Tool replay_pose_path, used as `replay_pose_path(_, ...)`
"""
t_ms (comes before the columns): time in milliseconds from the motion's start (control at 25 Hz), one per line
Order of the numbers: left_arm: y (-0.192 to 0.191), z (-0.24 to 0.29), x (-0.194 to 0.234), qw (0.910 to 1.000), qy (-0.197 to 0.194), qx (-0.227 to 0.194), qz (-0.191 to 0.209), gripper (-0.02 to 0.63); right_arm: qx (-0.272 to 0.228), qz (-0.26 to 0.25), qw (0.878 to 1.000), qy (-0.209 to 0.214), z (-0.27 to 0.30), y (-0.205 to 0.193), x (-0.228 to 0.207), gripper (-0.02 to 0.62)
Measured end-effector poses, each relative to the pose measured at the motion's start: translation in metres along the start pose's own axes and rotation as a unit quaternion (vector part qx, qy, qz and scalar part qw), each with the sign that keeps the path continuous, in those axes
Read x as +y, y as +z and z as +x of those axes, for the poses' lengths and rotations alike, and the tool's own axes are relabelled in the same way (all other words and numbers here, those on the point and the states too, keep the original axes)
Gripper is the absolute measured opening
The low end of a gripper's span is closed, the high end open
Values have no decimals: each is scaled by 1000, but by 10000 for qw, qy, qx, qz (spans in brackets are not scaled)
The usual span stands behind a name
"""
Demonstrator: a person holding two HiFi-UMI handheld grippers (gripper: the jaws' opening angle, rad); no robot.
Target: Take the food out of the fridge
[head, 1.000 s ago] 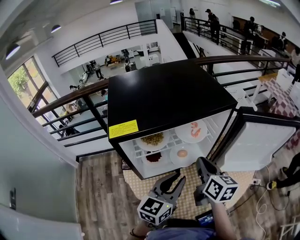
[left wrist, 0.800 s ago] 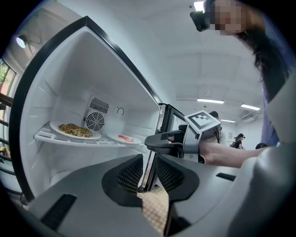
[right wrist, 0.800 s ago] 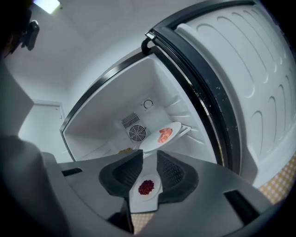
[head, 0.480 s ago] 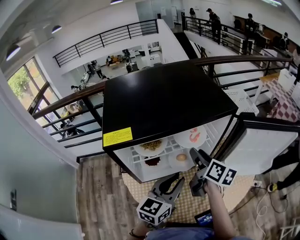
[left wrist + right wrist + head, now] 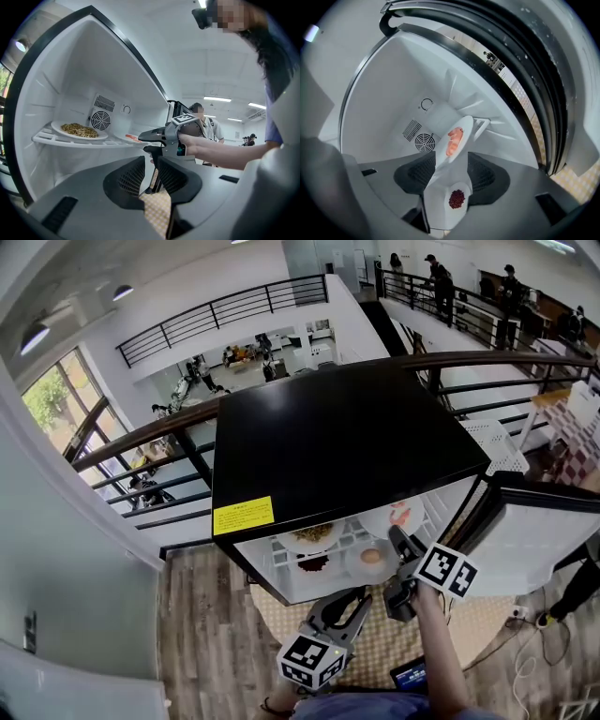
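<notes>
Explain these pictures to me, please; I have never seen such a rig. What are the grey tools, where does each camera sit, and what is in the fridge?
There is no robot here: a person holds a grey hand tool with two jaws in each hand. The head view comes from a camera on the person's head, looking down on a small black-topped fridge with its door open. The two gripper views come from cameras riding on each tool, looking along its jaws.

On the fridge's white shelves sit a white plate of yellowish grains, a white plate of pink shrimp, a white plate of dark red food and a white plate with a pale round piece.

The right gripper reaches into the fridge's opening, jaws apart, holding nothing. The left gripper hangs lower, outside the fridge, jaws also apart and empty.
</notes>
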State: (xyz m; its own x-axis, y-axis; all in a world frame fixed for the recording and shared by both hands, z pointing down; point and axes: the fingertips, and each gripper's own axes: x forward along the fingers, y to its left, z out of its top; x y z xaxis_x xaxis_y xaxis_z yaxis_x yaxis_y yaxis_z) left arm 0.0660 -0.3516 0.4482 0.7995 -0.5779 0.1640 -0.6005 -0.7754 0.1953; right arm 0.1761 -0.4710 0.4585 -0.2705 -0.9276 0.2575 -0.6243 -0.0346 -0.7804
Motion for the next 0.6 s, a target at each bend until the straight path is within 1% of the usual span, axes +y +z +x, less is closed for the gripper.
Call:
replay_pose_path(40, 0, -1, 2, 10000, 23, 1, -5, 87, 9, 12, 10000, -14, 1, -1, -1, 212)
replay_pose_path(160, -2, -3, 5, 10000, 73, 14, -24, 87, -17, 76, 10000, 3, -1, -2, 0, 172)
replay_pose_path(280, -3, -3, 5, 10000, 76, 46, -24, 87, -28, 188, 9998, 58, -5, -1, 3, 123)
replay_pose_path(600, -3, -6, -3, 10000, -41, 66, 13, 87, 31, 432, 9989, 201, -20, -9, 6, 106)
